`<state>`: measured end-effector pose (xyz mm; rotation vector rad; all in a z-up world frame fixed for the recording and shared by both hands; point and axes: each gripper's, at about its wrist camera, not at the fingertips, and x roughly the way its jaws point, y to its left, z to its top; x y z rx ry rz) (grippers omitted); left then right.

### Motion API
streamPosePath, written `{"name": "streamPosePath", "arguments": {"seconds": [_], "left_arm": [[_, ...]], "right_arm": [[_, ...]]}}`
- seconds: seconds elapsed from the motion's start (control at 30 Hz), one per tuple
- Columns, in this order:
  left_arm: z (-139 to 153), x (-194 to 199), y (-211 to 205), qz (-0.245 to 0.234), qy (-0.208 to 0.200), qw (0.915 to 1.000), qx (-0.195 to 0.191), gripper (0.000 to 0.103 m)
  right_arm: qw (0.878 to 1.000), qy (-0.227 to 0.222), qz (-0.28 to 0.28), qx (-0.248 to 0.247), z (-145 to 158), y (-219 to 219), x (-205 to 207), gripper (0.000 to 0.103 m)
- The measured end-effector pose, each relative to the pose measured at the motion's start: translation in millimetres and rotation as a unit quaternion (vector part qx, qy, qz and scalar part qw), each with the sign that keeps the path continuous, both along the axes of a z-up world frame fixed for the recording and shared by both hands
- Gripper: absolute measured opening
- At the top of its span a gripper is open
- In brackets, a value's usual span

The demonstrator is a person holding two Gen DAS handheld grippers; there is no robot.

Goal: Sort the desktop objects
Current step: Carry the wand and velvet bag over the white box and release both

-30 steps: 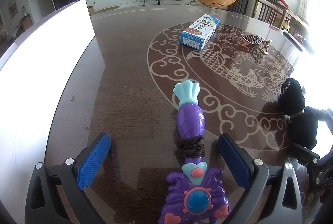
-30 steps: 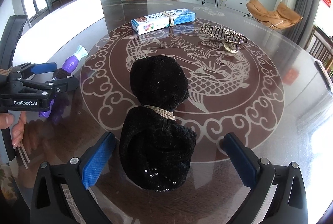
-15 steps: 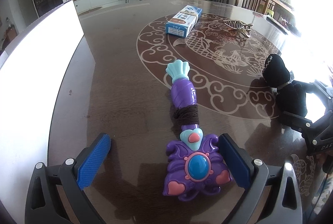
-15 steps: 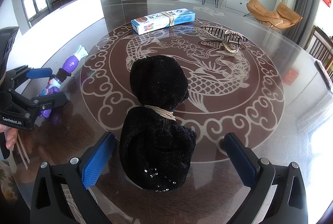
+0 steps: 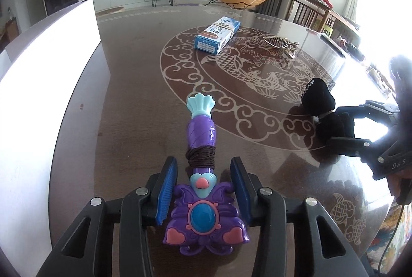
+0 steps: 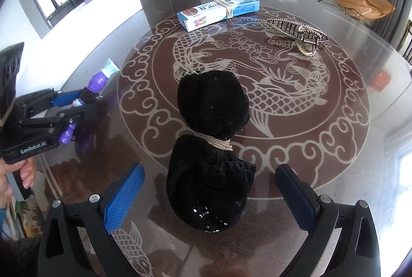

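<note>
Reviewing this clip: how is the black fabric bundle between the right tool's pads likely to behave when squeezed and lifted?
The black fabric bundle looks soft, so it will probably compress under the right tool. Its cord-tied waist suggests the two lobes may flop or sag. The fuzzy surface should resist slipping, and it seems unlikely to roll.

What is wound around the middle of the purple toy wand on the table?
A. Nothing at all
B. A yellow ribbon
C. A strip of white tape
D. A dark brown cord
D. In the left wrist view, the purple toy wand has a dark brown cord coiled round its handle, just ahead of the left tongs.
</note>
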<state>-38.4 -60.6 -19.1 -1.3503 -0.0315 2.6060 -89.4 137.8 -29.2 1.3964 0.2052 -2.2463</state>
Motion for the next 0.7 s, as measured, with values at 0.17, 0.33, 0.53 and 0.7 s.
{"name": "streamPosePath", "arguments": {"seconds": [0.17, 0.33, 0.53, 0.7], "left_arm": [[11, 20, -5, 0.006, 0.023, 0.9995, 0.023, 0.043], [39, 40, -22, 0.027, 0.063, 0.9959, 0.060, 0.043], [82, 64, -51, 0.061, 0.109, 0.9872, 0.099, 0.043], [122, 85, -103, 0.103, 0.146, 0.9775, 0.112, 0.043]], "right_arm": [[0.998, 0.004, 0.023, 0.059, 6, -15, 3, 0.038], [0.998, 0.033, 0.021, 0.043, 34, -20, 25, 0.037], [0.996, 0.063, 0.045, 0.040, 61, -57, 35, 0.037], [0.994, 0.085, 0.075, 0.005, 86, -109, 38, 0.037]]}}
